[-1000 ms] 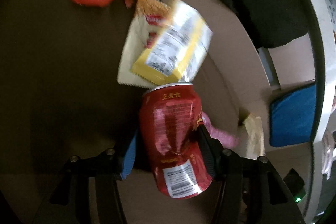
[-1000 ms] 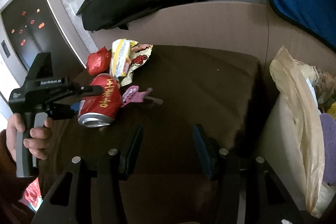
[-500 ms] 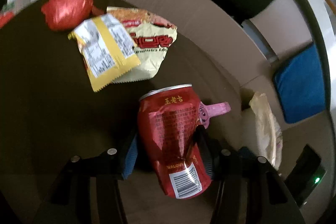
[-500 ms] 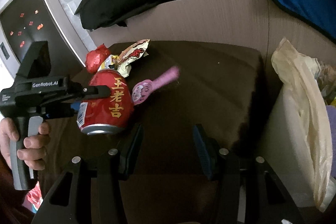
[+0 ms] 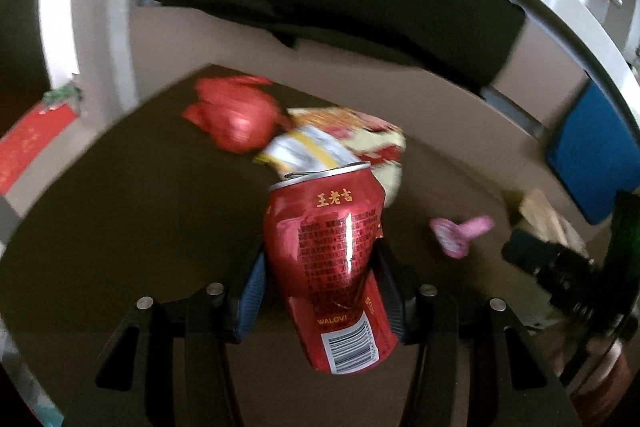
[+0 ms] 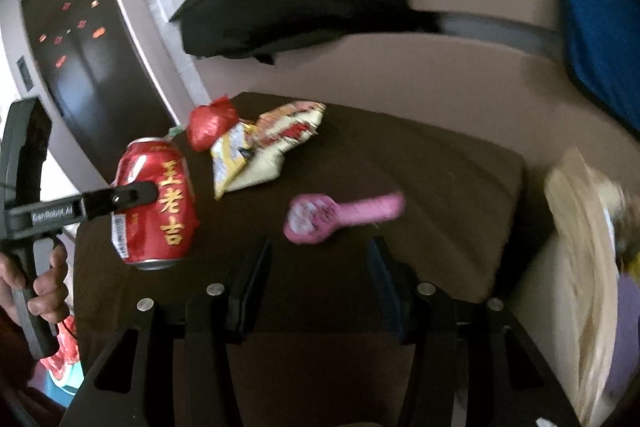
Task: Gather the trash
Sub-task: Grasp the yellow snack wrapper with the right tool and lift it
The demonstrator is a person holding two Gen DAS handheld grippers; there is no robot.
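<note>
Left gripper fingers clamped on dented red drink can, can lifted clear of dark brown table. Right gripper fingers open, nothing between. Pink plastic wrapper on table at twelve o'clock from right gripper. Snack packets, crumpled red bag at eleven o'clock.

Left tool clamped on dented can, hand gripping its handle; right tool empty, jaws apart, angled downward.
</note>
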